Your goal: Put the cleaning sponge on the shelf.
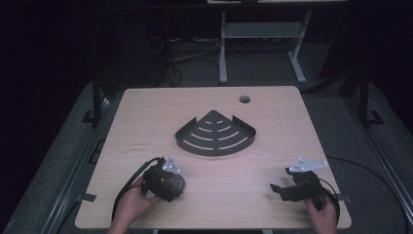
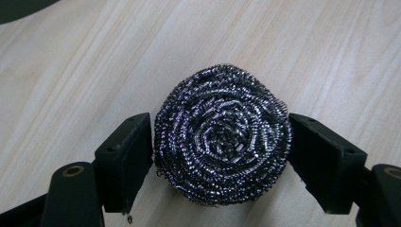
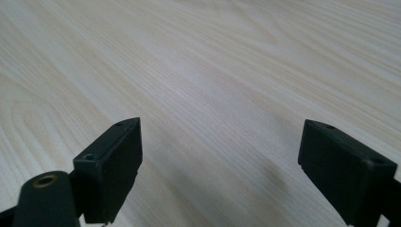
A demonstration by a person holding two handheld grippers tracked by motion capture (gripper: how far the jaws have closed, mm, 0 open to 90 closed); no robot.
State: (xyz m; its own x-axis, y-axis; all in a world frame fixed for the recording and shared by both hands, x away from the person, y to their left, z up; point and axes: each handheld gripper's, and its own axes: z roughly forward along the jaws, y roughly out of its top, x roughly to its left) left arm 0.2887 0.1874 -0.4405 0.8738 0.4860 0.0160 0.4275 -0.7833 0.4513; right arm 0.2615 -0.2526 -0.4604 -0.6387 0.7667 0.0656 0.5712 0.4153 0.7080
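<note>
One round scourer [image 2: 222, 135] lies flat on the table [image 1: 272, 161], coil centre up, no long axis — left gripper [image 2: 220, 146] clamps its sides. Right gripper [image 3: 220, 165] gapes wide, empty. One tray [image 1: 215, 134] beyond.

High view: fixed above the near edge, looking forward and down over the whole tabletop [image 1: 272, 161]. Left gripper view: close, looking steeply down past its fingers [image 2: 125, 156] at the steel wool scourer [image 2: 221, 135], shared with high view. Right gripper view: low, shallow, close over bare tabletop.
</note>
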